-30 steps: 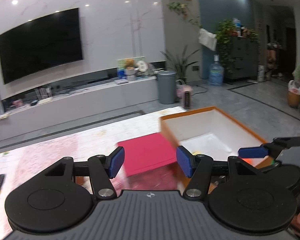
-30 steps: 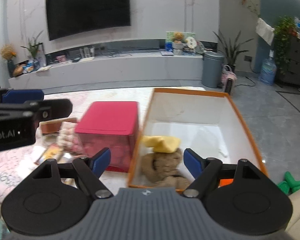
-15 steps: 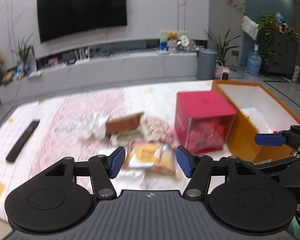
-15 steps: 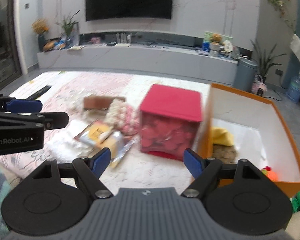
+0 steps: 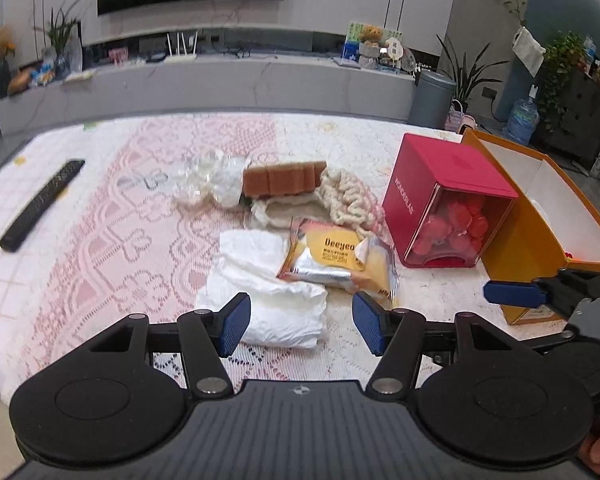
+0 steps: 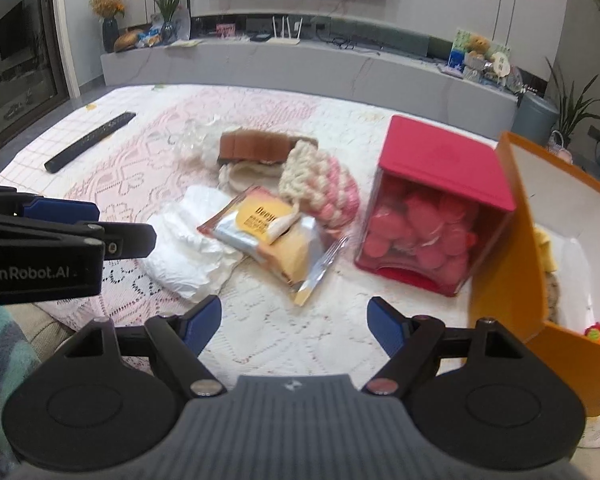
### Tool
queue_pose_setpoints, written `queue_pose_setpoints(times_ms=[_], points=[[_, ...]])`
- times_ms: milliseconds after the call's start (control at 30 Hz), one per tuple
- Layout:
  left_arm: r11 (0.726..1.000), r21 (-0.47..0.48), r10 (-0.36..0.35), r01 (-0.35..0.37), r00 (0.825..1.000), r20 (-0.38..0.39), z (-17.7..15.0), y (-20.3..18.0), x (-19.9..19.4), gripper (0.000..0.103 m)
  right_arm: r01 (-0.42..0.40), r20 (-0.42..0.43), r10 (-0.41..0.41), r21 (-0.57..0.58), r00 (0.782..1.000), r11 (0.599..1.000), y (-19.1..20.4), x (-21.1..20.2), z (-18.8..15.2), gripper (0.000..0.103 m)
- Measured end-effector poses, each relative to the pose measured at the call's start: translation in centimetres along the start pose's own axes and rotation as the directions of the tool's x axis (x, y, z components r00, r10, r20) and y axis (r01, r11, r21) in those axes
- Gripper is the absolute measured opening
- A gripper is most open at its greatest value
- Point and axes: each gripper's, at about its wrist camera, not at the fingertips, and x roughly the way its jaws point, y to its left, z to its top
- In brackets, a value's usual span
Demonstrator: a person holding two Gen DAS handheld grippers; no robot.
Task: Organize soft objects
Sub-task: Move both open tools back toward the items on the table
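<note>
Left wrist: left gripper (image 5: pixel 300 329) has its jaws spread and empty, low over the white cloth (image 5: pixel 266 288); the snack pack (image 5: pixel 338 262) lies on the cloth's far right edge, with sponge (image 5: pixel 283 178), knit ball (image 5: pixel 350 200) and plastic wrap (image 5: pixel 210 178) piled behind, red box (image 5: pixel 446 200) touching the orange box (image 5: pixel 540 236) on the right, remote (image 5: pixel 42 204) well apart on the left. Right wrist: right gripper (image 6: pixel 294 322) is also spread wide and empty above bare tablecloth (image 6: pixel 284 332), pile ahead-left, red box (image 6: pixel 436 208) ahead-right, orange box (image 6: pixel 508 248) holding a yellow piece (image 6: pixel 545 254) and a brown plush (image 6: pixel 553 292).
</note>
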Motion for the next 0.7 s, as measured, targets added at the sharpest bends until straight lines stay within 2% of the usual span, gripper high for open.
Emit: queue_pose_setpoints(times_ms=[500, 700], points=[[0.996, -0.077, -0.054, 0.049, 0.997, -0.053, 0.1, 2.5, 3.3, 0.068, -0.023, -0.015, 0.022, -0.061, 1.000, 0.998, 0.9, 4.5, 0.7, 0.079], [1.000, -0.012, -0.012, 0.011, 0.996, -0.084, 1.7, 2.2, 5.0, 0.065, -0.037, 0.035, 0.044, -0.182, 0.998, 0.983, 0.6, 6.2, 2.9, 0.079]])
